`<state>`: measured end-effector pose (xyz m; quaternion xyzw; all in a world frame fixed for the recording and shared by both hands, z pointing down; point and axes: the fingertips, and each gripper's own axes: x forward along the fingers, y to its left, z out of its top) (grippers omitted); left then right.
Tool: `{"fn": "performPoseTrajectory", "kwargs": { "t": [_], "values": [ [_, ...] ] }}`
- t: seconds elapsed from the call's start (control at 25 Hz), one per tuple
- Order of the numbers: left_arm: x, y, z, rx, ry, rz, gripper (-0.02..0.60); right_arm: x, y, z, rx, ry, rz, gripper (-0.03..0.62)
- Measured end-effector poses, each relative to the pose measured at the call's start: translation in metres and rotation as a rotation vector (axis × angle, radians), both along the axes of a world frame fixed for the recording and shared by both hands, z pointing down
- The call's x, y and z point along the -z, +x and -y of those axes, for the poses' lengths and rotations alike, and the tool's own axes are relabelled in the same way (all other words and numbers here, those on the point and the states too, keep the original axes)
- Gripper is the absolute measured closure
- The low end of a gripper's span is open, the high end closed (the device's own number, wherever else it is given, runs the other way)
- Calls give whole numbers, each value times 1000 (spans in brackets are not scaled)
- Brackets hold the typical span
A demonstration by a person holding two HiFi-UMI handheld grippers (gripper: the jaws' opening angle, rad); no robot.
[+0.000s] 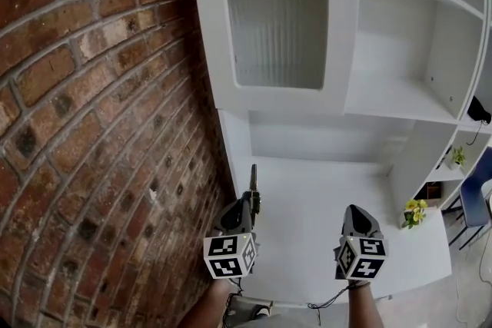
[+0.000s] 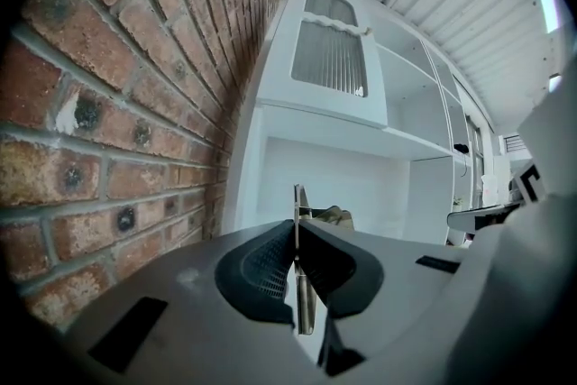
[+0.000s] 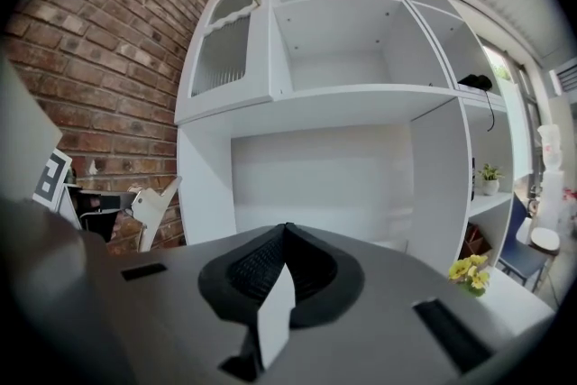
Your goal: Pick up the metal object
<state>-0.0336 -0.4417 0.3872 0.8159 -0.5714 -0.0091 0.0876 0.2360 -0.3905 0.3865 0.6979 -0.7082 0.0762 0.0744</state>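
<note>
In the head view my left gripper is shut on a thin flat metal object that sticks up past its fingertips, over the left side of the white counter. The left gripper view shows the metal object edge-on, clamped between the dark pads of the left gripper. My right gripper hovers level to the right of it, above the same counter. In the right gripper view the right gripper has its pads together with nothing between them. The left gripper shows at that view's left edge.
A brick wall runs close along the left. A white cabinet with a ribbed glass door and open shelves stands ahead. Yellow flowers, a small plant and a blue chair are at the right.
</note>
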Motion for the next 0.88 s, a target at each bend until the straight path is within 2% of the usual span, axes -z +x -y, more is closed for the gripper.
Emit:
{"fn": "performPoseTrajectory", "kwargs": {
  "t": [0.88],
  "values": [
    [-4,-4,-1,-16,4,-48,566,-6,1,-7,-42,-22,2,594]
  ]
}}
